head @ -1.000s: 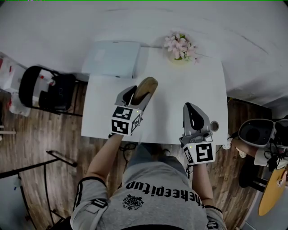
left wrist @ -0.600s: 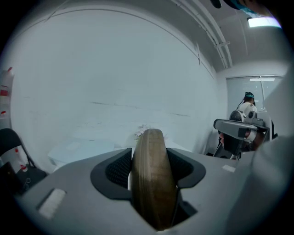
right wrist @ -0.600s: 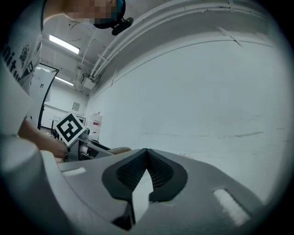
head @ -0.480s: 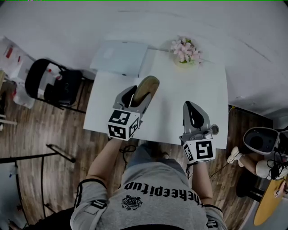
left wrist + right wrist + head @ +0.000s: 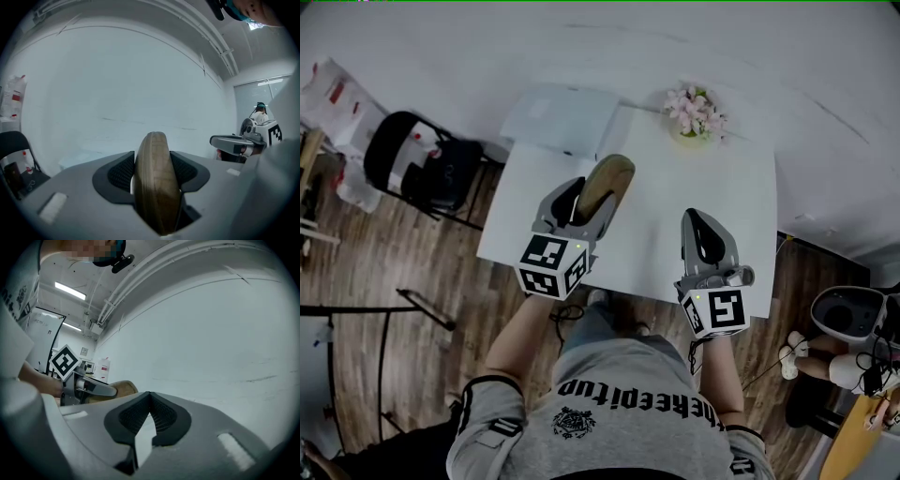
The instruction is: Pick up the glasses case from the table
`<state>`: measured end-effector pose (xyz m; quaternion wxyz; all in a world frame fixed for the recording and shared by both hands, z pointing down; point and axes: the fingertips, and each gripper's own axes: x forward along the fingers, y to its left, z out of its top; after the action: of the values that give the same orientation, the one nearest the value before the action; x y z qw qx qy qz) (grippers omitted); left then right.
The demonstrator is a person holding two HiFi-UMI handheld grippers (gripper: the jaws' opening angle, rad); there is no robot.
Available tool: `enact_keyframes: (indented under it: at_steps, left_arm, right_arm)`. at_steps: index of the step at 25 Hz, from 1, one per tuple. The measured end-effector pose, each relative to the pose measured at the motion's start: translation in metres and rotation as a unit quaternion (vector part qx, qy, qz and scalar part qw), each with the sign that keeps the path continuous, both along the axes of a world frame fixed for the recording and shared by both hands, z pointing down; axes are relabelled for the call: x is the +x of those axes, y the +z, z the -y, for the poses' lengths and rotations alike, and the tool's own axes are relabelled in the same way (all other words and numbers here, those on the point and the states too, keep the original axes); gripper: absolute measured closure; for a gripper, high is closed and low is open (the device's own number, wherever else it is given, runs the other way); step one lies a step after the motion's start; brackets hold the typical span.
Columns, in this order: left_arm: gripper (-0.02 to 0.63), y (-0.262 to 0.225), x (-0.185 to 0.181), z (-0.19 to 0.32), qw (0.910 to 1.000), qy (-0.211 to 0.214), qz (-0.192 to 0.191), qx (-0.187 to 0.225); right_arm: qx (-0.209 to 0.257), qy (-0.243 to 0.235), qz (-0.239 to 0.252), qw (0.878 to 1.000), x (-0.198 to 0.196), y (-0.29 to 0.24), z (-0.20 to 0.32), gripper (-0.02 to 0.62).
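The glasses case (image 5: 605,180) is a brown, rounded oblong. My left gripper (image 5: 591,190) is shut on it and holds it on edge above the white table (image 5: 666,239), clear of the top. In the left gripper view the case (image 5: 157,183) fills the gap between the dark pads (image 5: 123,172), pointing toward a white wall. My right gripper (image 5: 697,223) hovers over the table's right part, jaws together and empty. In the right gripper view its pads (image 5: 165,416) meet at the tips, and the left gripper with the case (image 5: 123,388) shows at the left.
A pot of pink flowers (image 5: 697,112) stands at the table's far edge. A flat white box (image 5: 561,117) lies at the far left corner. A black chair (image 5: 417,169) stands left of the table on the wooden floor. Equipment (image 5: 844,314) sits at the right.
My left gripper has risen with the case in it and its marker cube looks nearer the camera. The right gripper has barely moved.
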<state>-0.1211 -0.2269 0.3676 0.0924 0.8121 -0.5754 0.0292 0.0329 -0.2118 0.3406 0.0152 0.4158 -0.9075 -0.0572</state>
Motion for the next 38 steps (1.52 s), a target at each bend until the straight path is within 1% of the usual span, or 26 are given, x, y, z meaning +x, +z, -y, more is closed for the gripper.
enact_keyframes:
  at_steps: [19,30,38]
  left_arm:
    - [0.354,-0.024,0.013,-0.044,0.9975,-0.052,-0.001,0.049]
    - [0.354,-0.035,0.023,-0.068,0.9937,-0.069,0.022,0.085]
    - [0.356,-0.042,0.029,-0.081,0.9908,-0.078,0.026,0.108]
  right_arm:
    - [0.013,-0.034,0.007,0.999,0.018,-0.012,-0.02,0.593]
    - [0.01,-0.051,0.012,0.999,0.025,-0.011,-0.031,0.592]
    - [0.014,-0.058,0.011,0.998,0.031,-0.012,-0.037,0.594]
